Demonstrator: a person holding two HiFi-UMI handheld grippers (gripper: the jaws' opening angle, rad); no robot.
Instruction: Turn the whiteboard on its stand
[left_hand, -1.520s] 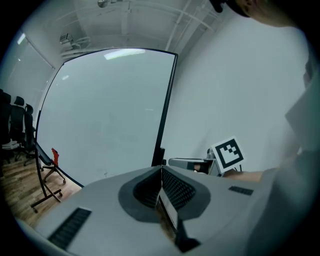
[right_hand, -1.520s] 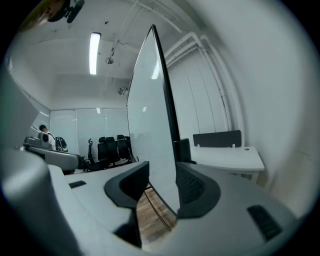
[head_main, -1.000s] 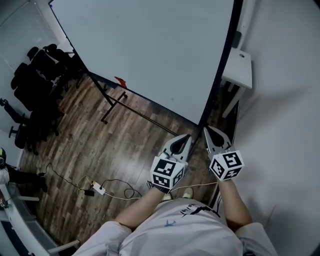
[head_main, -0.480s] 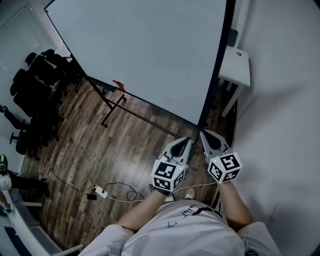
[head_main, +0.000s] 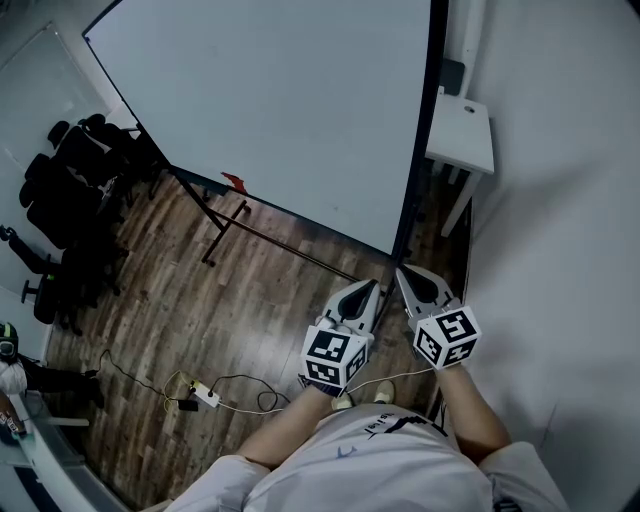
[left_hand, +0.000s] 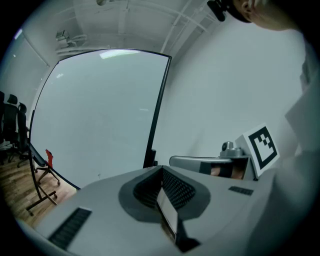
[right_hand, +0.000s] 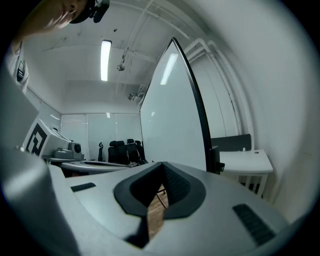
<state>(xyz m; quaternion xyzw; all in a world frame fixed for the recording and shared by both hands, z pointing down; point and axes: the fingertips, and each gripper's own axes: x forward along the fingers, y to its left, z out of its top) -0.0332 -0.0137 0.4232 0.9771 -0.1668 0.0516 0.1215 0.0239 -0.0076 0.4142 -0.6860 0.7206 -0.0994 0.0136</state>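
The whiteboard (head_main: 280, 110) stands on its stand (head_main: 225, 225) right in front of us, with its white face towards us and its dark right edge (head_main: 415, 170) running down to a point just ahead of our grippers. Both point at that lower right corner, near it but apart from it.

The left gripper (head_main: 372, 285) is clenched with nothing between its jaws, and its own view shows the tips meeting (left_hand: 161, 167). The right gripper (head_main: 402, 272) is also clenched and empty (right_hand: 162, 164), and it sits closer to the edge.

This scene fits two stages. We may be coming up to the edge to swing the board, or we may have swung it round and drawn back. We cannot judge which from here.

In our judgement, any contact with the board is best made on the frame, not on the white face, because closed tips could mark or skid on the face. Two tips spread along the frame would share the load and keep the panel from twisting. The space is tight. A white worktop (head_main: 462, 130) and the wall (head_main: 560, 250) lie just beyond the right edge, and the stand's foot bar crosses the floor near our feet. So the pace should be slow, with an eye on that gap.
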